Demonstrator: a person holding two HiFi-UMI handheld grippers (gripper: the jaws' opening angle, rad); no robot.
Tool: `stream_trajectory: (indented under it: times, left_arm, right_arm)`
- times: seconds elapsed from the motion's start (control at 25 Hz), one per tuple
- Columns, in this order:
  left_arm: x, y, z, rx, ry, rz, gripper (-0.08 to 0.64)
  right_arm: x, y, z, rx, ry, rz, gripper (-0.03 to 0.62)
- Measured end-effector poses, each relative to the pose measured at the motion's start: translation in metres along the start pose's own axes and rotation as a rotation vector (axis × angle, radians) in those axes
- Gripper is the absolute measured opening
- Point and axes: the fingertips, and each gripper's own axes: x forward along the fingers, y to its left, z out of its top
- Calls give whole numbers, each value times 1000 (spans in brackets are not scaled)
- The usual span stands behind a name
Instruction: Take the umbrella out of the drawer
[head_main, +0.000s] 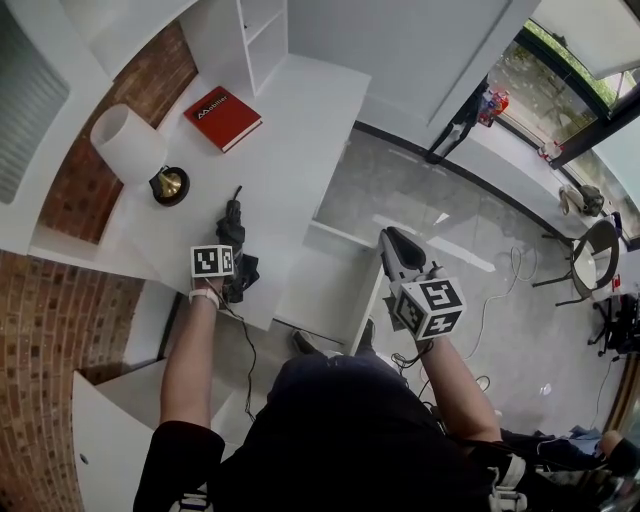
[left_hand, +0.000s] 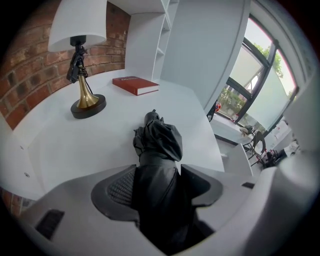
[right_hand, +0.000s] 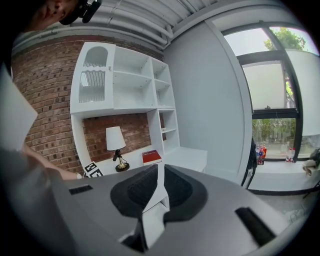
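A black folded umbrella (head_main: 234, 228) lies on the white desk (head_main: 300, 130), near its front edge. My left gripper (head_main: 238, 272) points steeply down at it, shut on the umbrella's near end. In the left gripper view the dark fabric (left_hand: 159, 142) fills the gap between both pads (left_hand: 120, 190). The white drawer (head_main: 325, 290) stands pulled out below the desk's front edge. My right gripper (head_main: 390, 245) is at the drawer's right side. In the right gripper view its jaws (right_hand: 159, 192) stand nearly together on a thin white panel (right_hand: 152, 222) of the drawer.
A white-shaded lamp (head_main: 130, 145) on a brass foot and a red book (head_main: 222, 117) stand further back on the desk. A white shelf unit (head_main: 262, 40) rises behind them. Brick wall lies to the left; a chair (head_main: 590, 255) and cables sit on the floor at right.
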Motion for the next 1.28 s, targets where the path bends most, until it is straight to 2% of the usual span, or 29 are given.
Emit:
stream_trajectory:
  times: [0.32, 0.52, 0.76, 1.0, 1.16, 1.28]
  left_arm:
    - [-44, 6, 38, 63, -179, 98, 262]
    - [-93, -5, 67, 58, -331, 132, 262]
    - [-151, -41, 102, 61, -503, 116, 258]
    - [-227, -85, 144, 107, -709, 85, 151]
    - [-276, -116, 161, 80, -859, 37, 109]
    - [-298, -133, 168, 87, -921, 40, 85]
  right_arm:
    - [9, -1, 6, 2, -6, 31, 37]
    - [16, -8, 21, 16, -39, 45, 37]
    - [24, -17, 45, 2, -82, 85, 38]
    - [25, -29, 80, -49, -148, 111, 40]
    - [17, -37, 117, -103, -240, 93, 5]
    - [12, -40, 142, -128, -302, 96, 4]
